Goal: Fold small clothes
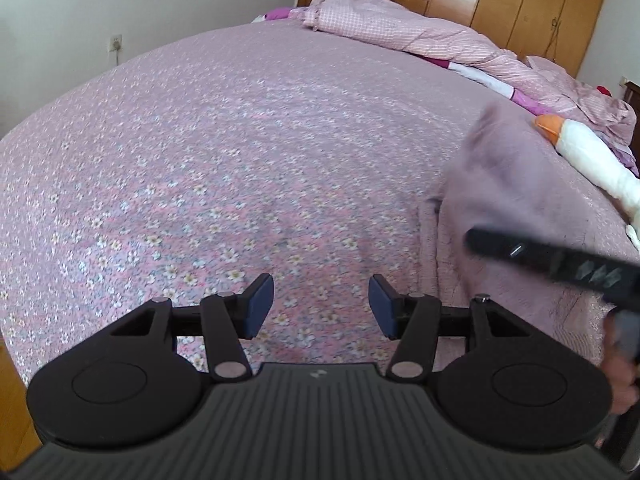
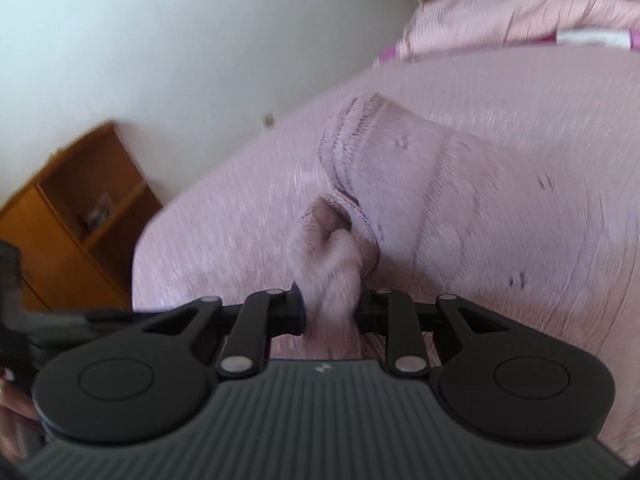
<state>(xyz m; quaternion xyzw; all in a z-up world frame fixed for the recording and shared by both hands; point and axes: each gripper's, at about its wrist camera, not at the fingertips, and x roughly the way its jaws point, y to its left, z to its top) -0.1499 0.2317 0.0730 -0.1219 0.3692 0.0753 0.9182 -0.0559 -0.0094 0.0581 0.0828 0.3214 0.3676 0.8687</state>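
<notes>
The right gripper is clamped on a bunched fold of the pale pink knit garment, lifting it off the flowered bedspread (everything blurred there). The left gripper hangs spread apart, holding nothing, beside it.

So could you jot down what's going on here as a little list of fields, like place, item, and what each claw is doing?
place: bed with floral bedspread
item: small pink knitted garment
left gripper: open, empty, above the bedspread
right gripper: shut on a bunched part of the garment
garment state: crumpled, not yet folded
image quality: right wrist view is motion-blurred
also on bed: pink checked quilt, white plush toy
</notes>
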